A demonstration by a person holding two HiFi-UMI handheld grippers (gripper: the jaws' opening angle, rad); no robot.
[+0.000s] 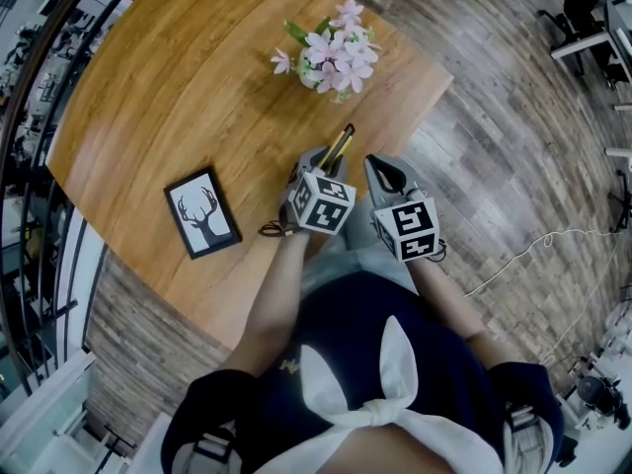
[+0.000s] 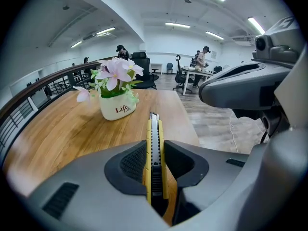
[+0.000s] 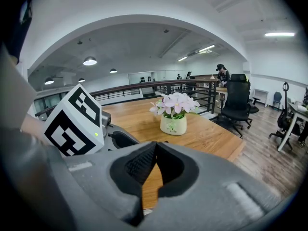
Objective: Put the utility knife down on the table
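A rounded wooden table (image 1: 148, 117) is filling the upper left of the head view, standing on plank flooring. You are standing at its near edge, holding a gripper in each hand. Your left gripper (image 1: 326, 161) is reaching over the table's near right part, its jaws gripping a yellow and black utility knife (image 2: 153, 129) narrowly on both sides. The knife is pointing away from you toward a white pot of pink flowers (image 1: 336, 52) sitting near the far right edge. Whether the knife tip is touching the wood cannot be told. Your right gripper (image 3: 155, 150) is hovering just beside the left one, its jaws pressing together on nothing. A framed deer picture (image 1: 201, 212) is lying by the near left edge.
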